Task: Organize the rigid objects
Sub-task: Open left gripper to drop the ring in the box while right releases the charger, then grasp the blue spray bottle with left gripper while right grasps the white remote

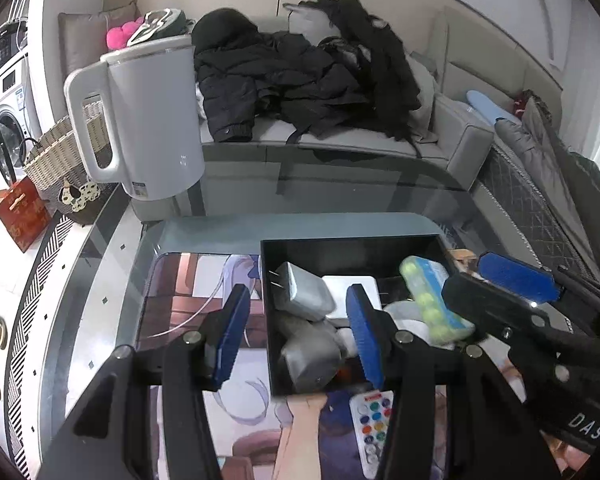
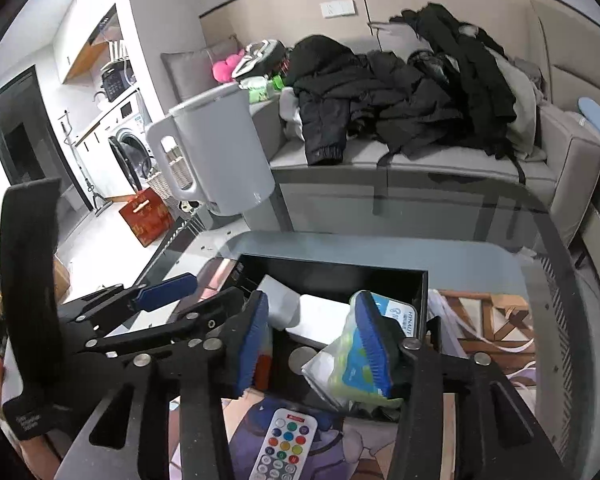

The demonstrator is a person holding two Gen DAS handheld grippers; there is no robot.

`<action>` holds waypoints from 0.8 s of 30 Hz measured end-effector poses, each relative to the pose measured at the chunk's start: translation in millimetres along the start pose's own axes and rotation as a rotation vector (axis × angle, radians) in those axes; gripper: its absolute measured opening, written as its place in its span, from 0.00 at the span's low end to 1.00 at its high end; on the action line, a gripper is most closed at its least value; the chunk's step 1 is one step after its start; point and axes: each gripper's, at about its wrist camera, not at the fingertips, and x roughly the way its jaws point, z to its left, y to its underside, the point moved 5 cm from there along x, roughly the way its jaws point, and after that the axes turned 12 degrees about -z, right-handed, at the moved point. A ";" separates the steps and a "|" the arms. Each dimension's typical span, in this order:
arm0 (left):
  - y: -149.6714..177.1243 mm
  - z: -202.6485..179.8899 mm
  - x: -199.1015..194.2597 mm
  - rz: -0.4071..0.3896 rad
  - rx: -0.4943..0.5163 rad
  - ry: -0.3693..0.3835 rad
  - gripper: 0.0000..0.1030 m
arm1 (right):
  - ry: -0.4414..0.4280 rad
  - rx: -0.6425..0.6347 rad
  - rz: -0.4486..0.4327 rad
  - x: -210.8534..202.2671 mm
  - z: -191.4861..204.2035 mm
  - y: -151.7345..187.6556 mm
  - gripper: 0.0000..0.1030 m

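A black open box stands on a printed mat on the glass table. It holds grey blocks, a flat white case and a blue pack of green balls. My right gripper is open over the box; the pack leans on its right pad, clear of the left pad. My left gripper is open and straddles the box's left wall without pinching it. A white remote with coloured buttons lies in front of the box.
A tall white kettle stands at the table's far left corner. Behind the table is a grey sofa piled with black clothes. A wicker basket and a red box sit on the floor at the left.
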 end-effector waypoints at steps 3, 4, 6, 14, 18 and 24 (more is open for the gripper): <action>1.6 -3.1 -20.8 -0.020 0.021 0.012 0.48 | -0.031 -0.019 -0.009 -21.3 6.2 -0.2 0.46; 3.0 -4.2 -26.9 -0.024 0.029 0.017 0.48 | -0.035 -0.025 -0.014 -28.6 7.2 0.0 0.46; 8.5 -6.7 -40.3 -0.029 0.051 0.024 0.48 | -0.051 -0.032 -0.017 -42.6 8.9 2.1 0.46; 78.4 -41.4 -79.0 0.114 0.187 0.167 0.48 | -0.129 -0.054 0.087 -83.1 17.1 48.1 0.46; 124.5 -77.0 -85.3 0.213 0.289 0.242 0.48 | -0.130 -0.091 0.160 -93.8 13.2 87.1 0.46; 170.7 -119.0 -77.0 0.343 0.344 0.321 0.48 | -0.093 -0.096 0.243 -96.2 -7.7 130.2 0.46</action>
